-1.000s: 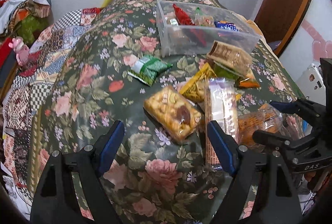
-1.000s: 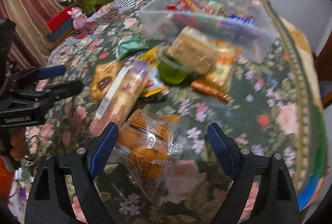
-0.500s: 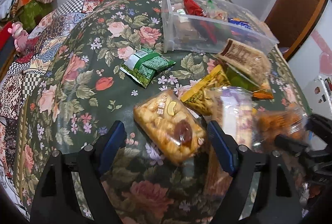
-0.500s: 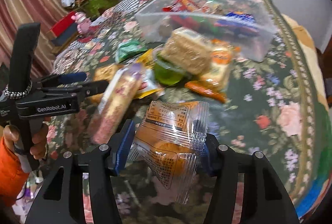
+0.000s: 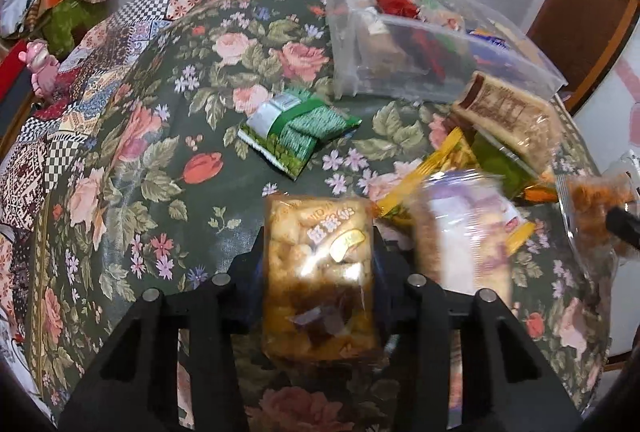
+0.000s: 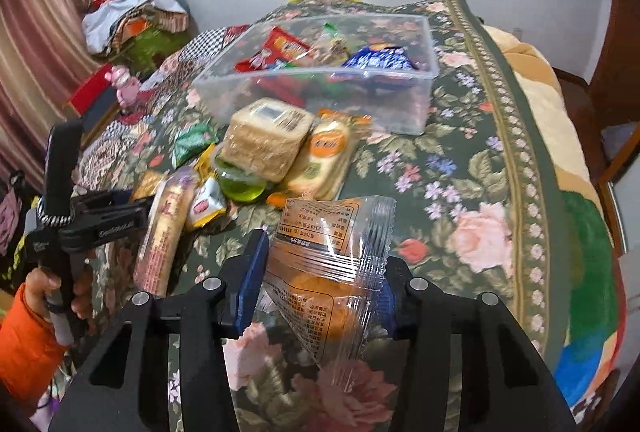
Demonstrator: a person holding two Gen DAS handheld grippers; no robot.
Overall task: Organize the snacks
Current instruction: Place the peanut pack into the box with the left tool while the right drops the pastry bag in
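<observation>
Clear bin (image 6: 416, 104): far end of the floral cover, straight ahead of both grippers, already part filled; right one looks nearer.
Right gripper (image 6: 320, 296): jaws closing on the orange cake pack (image 6: 332, 272), pads against its sides, long axis pointing away toward the bin.
Left gripper (image 5: 318, 272): jaws closing on the cracker pack (image 5: 320, 272), long axis likewise pointing away.
Loose snacks (image 6: 264, 148): heaped between grippers and bin.

Home bedroom — floral bedspread (image 5: 168, 136), piled clothes (image 6: 132, 16), striped curtain (image 6: 36, 32)
</observation>
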